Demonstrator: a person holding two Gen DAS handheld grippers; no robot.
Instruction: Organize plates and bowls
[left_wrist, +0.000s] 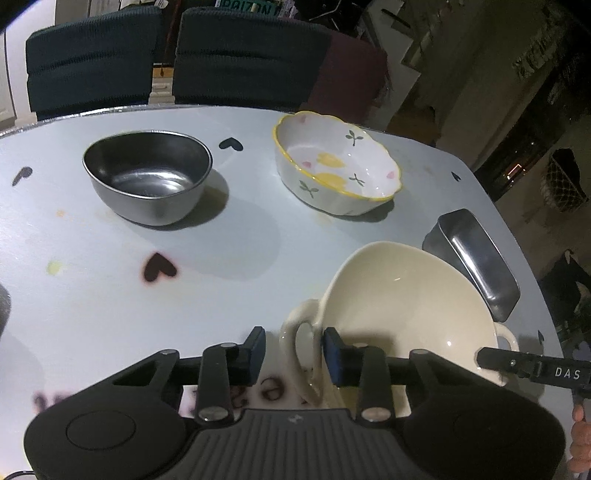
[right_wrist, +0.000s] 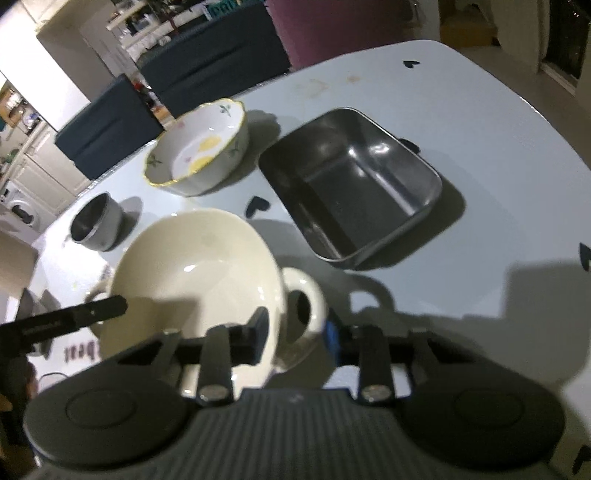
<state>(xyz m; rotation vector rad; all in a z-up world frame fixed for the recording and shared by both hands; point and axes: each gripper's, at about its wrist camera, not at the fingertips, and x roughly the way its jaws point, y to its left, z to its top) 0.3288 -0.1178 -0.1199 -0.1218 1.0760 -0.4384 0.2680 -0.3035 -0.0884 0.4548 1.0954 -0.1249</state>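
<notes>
A cream two-handled bowl (left_wrist: 402, 314) sits at the near side of the table; it also shows in the right wrist view (right_wrist: 192, 273). My left gripper (left_wrist: 294, 349) is open, its fingers straddling the bowl's left handle (left_wrist: 299, 332) and rim, one pad inside the bowl. My right gripper (right_wrist: 297, 332) is open, straddling the bowl's right handle (right_wrist: 306, 299) and rim. A round steel bowl (left_wrist: 147, 177) stands far left. A flowered ceramic bowl (left_wrist: 336, 162) stands far right. A rectangular steel dish (right_wrist: 351, 181) lies beside the cream bowl.
The white table (left_wrist: 92, 258) has black heart marks and printed letters near its front edge. Dark chairs (left_wrist: 236, 59) stand behind the far edge. The table's right edge (left_wrist: 517, 236) runs close to the steel dish (left_wrist: 476, 258).
</notes>
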